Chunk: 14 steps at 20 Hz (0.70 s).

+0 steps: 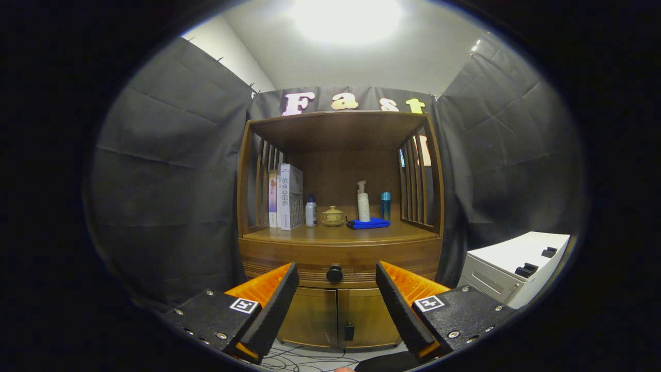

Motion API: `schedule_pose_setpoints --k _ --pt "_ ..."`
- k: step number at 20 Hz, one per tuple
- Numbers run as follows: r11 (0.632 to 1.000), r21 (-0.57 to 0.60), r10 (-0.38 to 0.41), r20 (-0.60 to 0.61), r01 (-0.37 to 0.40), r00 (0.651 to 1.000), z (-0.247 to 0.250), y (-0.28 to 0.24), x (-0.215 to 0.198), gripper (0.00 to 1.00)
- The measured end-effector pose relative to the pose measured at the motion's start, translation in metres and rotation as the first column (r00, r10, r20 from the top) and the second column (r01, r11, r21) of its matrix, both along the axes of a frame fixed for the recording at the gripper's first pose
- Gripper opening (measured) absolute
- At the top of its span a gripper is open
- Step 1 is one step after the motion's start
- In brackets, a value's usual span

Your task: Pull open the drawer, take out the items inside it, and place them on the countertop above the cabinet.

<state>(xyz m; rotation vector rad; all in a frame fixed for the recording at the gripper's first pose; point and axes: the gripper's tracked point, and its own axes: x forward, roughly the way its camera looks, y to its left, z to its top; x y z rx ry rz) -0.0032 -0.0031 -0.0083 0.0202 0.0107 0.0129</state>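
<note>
A wooden cabinet (338,243) stands ahead against the booth wall. Its drawer (310,258) is closed, with a round black knob (334,273) at the middle of its front. My gripper (336,297) is open, its two orange and black fingers (273,305) spread wide and held short of the cabinet. The knob appears in the gap between the fingertips, some way beyond them. Above the drawer lies the countertop (310,233), under a shelf roof. What the drawer holds is hidden.
On the countertop stand books (289,196), a small white bottle (311,212), a yellow lidded pot (333,216), a pump bottle (363,202) on a blue cloth (368,223), and a blue bottle (386,205). Two lower doors (338,318) are closed. A white unit (516,266) stands right.
</note>
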Motion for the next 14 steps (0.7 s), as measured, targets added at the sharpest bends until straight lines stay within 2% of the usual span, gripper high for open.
schedule_pose_setpoints --k 7,14 --pt "1.0 0.018 0.02 0.0 -0.02 1.0 0.0 0.003 0.01 0.94" --pt "0.999 0.036 0.028 -0.027 -0.027 0.999 -0.003 0.003 0.05 0.94"
